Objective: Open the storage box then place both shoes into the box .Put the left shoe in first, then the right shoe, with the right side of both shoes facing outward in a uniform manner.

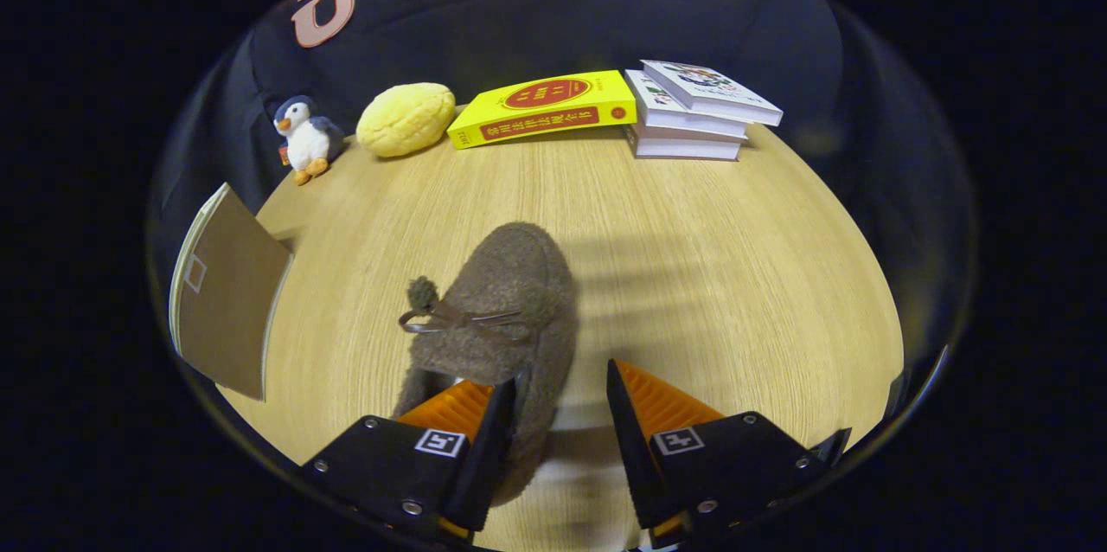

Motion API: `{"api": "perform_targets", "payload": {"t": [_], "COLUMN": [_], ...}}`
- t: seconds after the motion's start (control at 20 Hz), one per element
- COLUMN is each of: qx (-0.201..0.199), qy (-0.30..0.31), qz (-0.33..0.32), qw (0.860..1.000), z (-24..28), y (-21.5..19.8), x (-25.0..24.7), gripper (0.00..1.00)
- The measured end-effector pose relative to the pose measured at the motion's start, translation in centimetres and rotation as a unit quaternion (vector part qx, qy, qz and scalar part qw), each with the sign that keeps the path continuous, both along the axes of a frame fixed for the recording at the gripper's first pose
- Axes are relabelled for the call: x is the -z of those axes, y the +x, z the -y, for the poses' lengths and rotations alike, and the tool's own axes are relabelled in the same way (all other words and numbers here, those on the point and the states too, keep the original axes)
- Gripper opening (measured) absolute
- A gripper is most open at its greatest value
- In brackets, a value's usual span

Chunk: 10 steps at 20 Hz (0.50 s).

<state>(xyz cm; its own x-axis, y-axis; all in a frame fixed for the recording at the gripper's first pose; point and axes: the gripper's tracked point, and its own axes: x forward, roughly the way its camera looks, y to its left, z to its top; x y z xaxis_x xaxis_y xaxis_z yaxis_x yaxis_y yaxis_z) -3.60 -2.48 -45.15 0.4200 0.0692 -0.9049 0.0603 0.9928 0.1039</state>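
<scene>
The gripper stands spread over the table, with nothing pinched between its fingers. The brown fluffy shoe lies on the wood with its toe pointing away toward the books. Its heel end reaches down between the fingers, nearer to the left one, which sits over the shoe's opening; I cannot tell if it already touches the fleece. The right finger is beside the shoe, apart from it, above bare wood.

To the left stands a brown flap, tilted up; I think it is the lid of the box, so the opening step looks done, but the box itself I cannot make out.

The step in hand seems to be grasping this shoe. Whether it is the left or the right shoe I cannot say. Next the fingers must come together on the heel wall, then carry the shoe leftward to the box
</scene>
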Motion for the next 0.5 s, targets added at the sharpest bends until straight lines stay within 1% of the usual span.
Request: {"api": "perform_targets", "payload": {"t": [0.15,0.3,0.35,0.45,0.5], "qx": [0.011,0.008,0.008,0.020,0.030], "qy": [-0.010,-0.007,-0.005,0.011,0.022], "qz": [-0.004,0.005,0.003,0.000,0.002], "qw": [1.000,1.000,1.000,1.000,0.999], "z": [0.0,-0.8,-1.0,-1.4,-1.7], "y": [0.6,1.2,1.0,0.7,0.7], "x": [1.3,1.3,1.2,0.7,0.2], "gripper": [0.48,0.28,0.19,0.11,0.09]}}
